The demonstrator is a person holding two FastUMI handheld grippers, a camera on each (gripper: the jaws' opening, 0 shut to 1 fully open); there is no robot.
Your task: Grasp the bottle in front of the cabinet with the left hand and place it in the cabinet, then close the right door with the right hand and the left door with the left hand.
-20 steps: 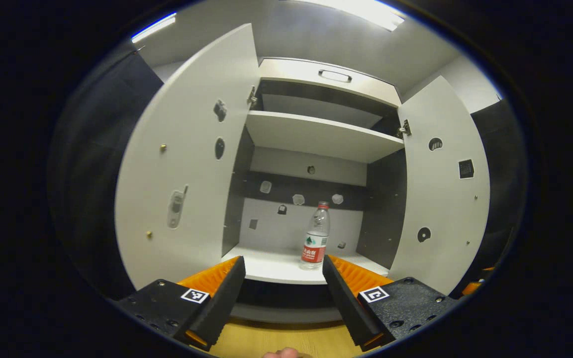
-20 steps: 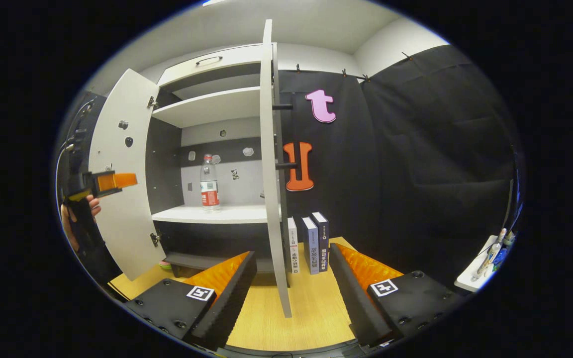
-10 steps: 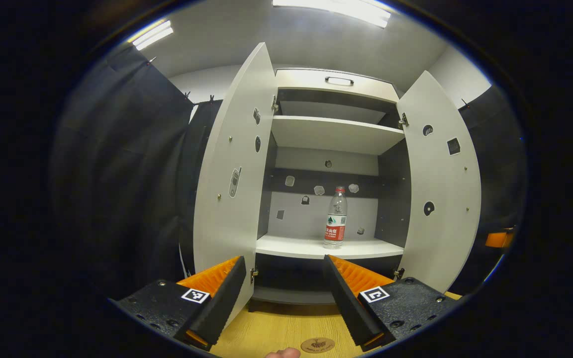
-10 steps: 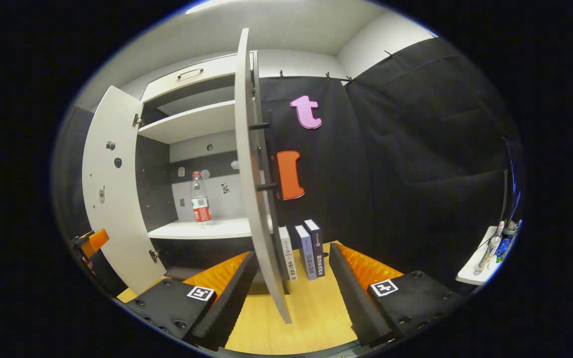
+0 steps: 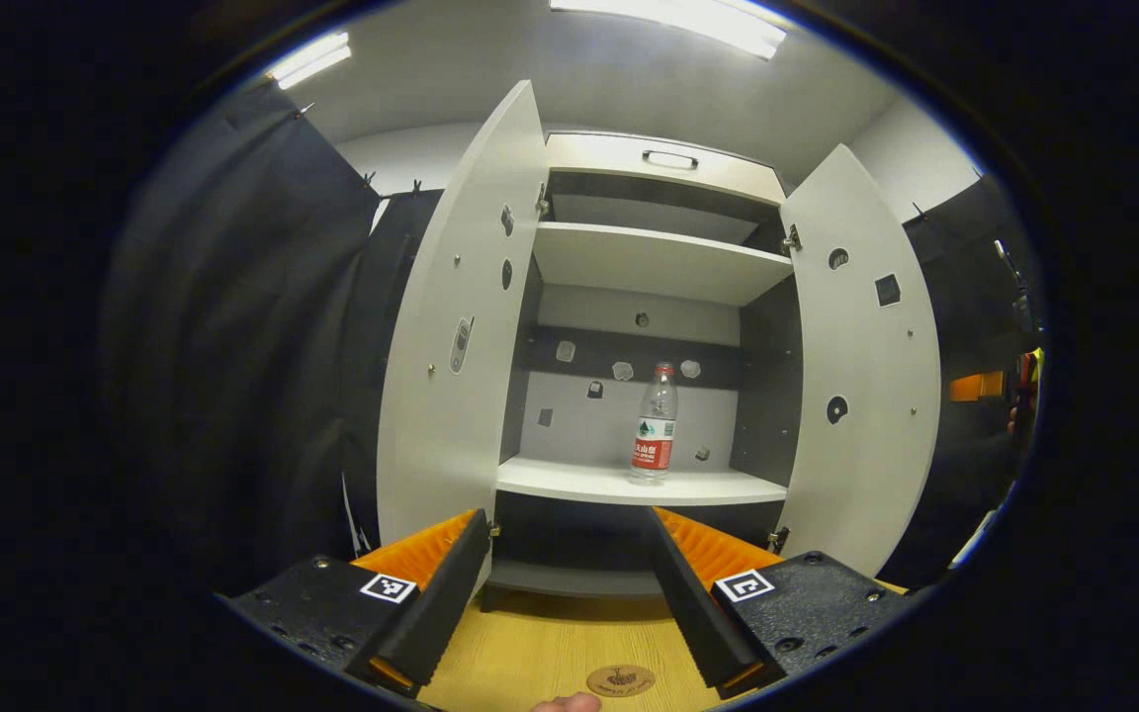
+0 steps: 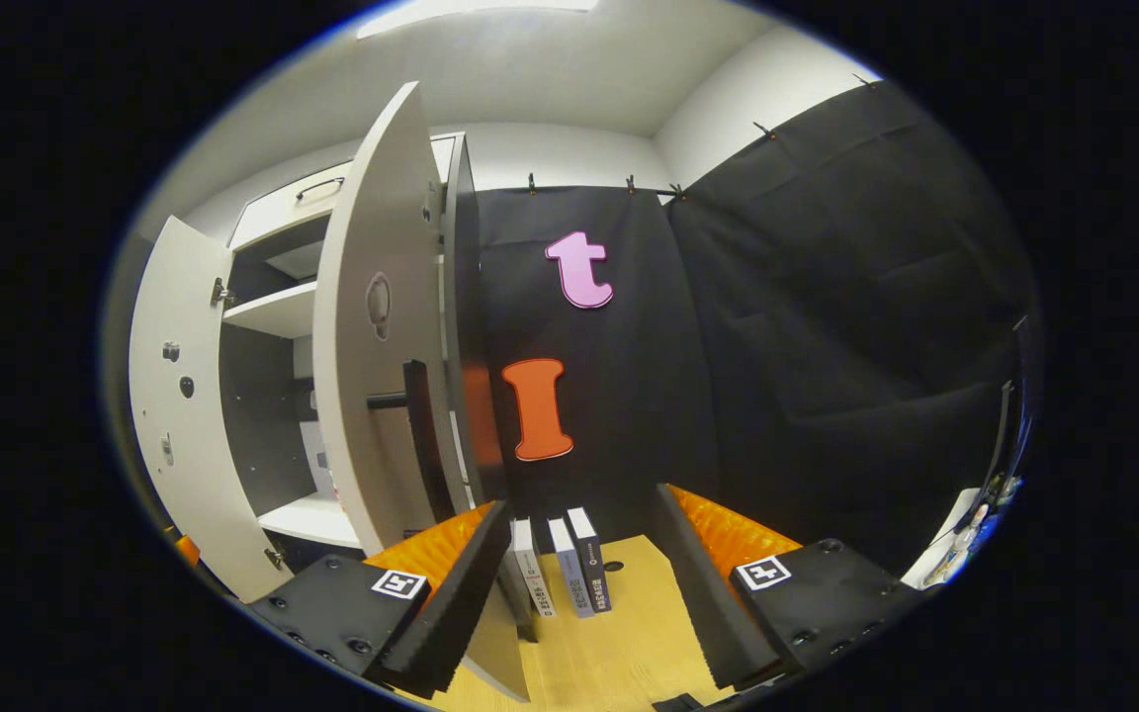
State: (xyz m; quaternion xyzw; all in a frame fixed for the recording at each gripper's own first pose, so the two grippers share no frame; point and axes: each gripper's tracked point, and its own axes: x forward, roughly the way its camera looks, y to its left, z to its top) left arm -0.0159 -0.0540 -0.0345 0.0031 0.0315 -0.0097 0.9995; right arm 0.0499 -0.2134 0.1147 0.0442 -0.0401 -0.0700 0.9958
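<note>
A clear bottle point(image 5: 656, 423) with a red label stands upright on the lower shelf point(image 5: 569, 482) of the white cabinet. In the left gripper view both doors stand wide: the left door point(image 5: 456, 346) and the right door point(image 5: 861, 376). My left gripper point(image 5: 565, 516) is open and empty, well back from the cabinet. My right gripper point(image 6: 581, 499) is open and empty too, just right of the right door point(image 6: 372, 376), whose outer face and dark bar handle point(image 6: 418, 435) I see. That door hides the bottle in the right gripper view.
Three books point(image 6: 560, 574) stand on the wooden surface point(image 6: 619, 643) beside the cabinet. A white tray point(image 6: 960, 542) with small items sits far right. A round brown disc point(image 5: 621, 680) lies near my left gripper. The upper shelf point(image 5: 649, 262) is bare.
My left gripper has pulled back from the cabinet, leaving the bottle on the shelf. My right gripper has swung right, from facing the right door's edge to facing its outer side.
</note>
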